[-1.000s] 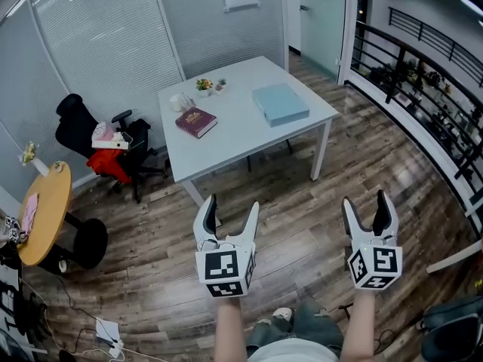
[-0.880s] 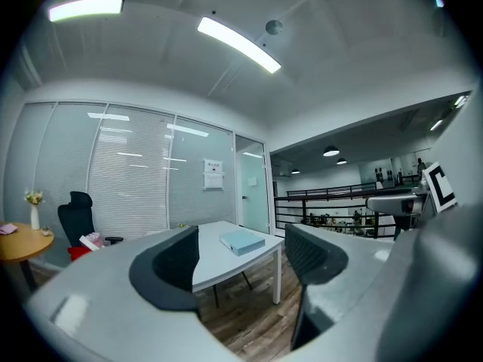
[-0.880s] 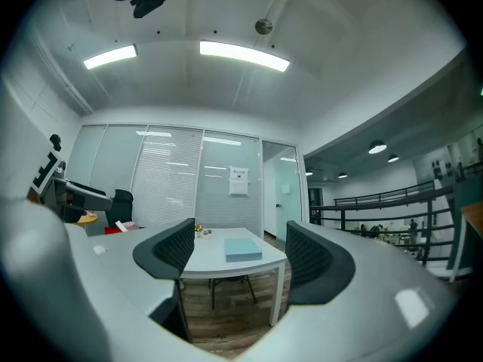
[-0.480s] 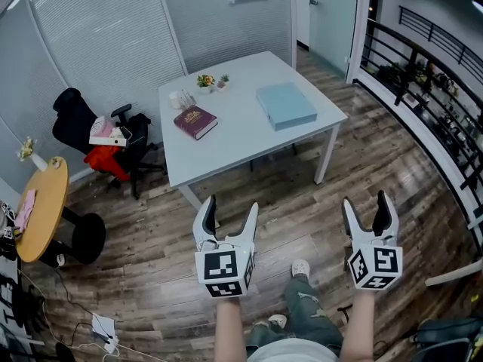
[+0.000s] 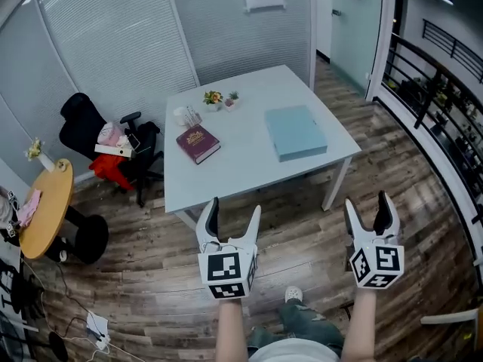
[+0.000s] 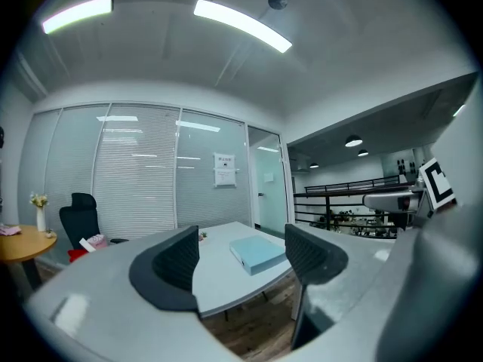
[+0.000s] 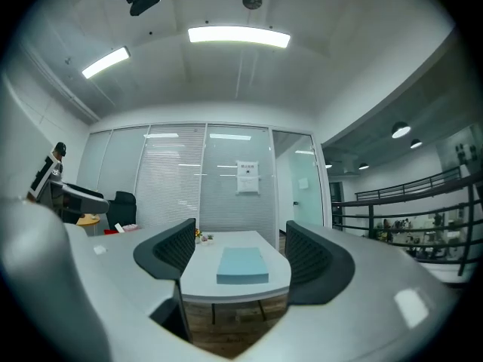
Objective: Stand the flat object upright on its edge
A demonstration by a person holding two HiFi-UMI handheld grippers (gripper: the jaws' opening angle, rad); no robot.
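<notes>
A flat light-blue box (image 5: 295, 132) lies on the right half of a white table (image 5: 249, 172); it also shows in the left gripper view (image 6: 259, 253) and the right gripper view (image 7: 243, 265). A dark red book (image 5: 198, 142) lies flat on the table's left half. My left gripper (image 5: 234, 221) and right gripper (image 5: 370, 213) hover over the wooden floor short of the table's near edge, both open and empty, pointing toward the table.
Small potted plants (image 5: 220, 97) and a white holder (image 5: 186, 116) sit at the table's far edge. A black office chair (image 5: 113, 143) with red cloth stands left of the table, a round wooden table (image 5: 45, 210) farther left. A black railing (image 5: 434, 104) runs along the right.
The table with the blue box and the book has come nearer in the head view as I walk toward it. Both grippers keep their pose and stay open.
</notes>
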